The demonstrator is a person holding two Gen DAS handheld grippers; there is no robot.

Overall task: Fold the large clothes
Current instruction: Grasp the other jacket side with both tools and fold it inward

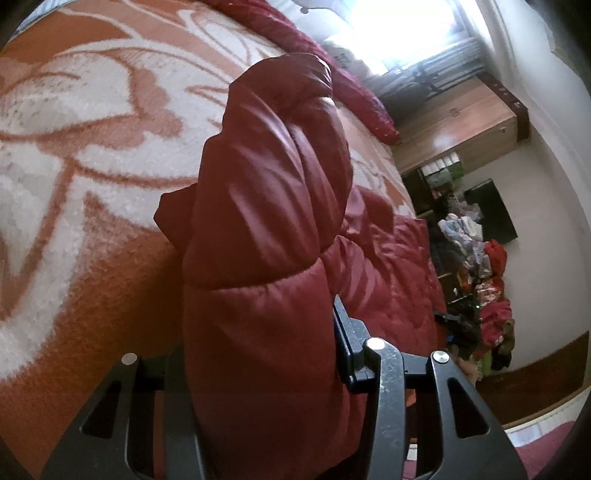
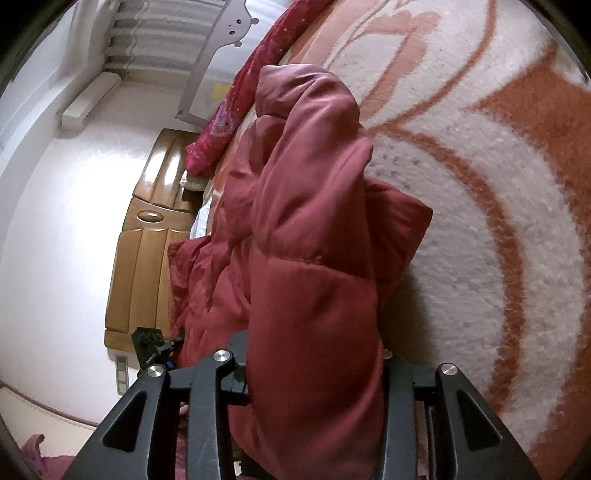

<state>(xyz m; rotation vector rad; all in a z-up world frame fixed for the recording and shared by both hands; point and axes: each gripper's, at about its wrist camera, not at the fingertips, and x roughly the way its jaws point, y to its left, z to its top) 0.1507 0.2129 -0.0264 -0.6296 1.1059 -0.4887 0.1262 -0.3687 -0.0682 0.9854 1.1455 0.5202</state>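
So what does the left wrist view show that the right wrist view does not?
Only the left wrist view shows a pile of mixed clothes by the wall and a bright window. Only the right shows a wooden headboard and a white panel with a cartoon face. Both show a red puffer jacket clamped in that view's gripper, over an orange and white patterned blanket.

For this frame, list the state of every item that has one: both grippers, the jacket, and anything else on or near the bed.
Left gripper: shut on a thick fold of the jacket.
Right gripper: shut on another fold of the jacket.
Red puffer jacket: bunched, partly lifted, the rest lying on the blanket.
Orange and white blanket: spread flat over the bed.
Pile of clothes: heaped, unfolded, against the far wall.
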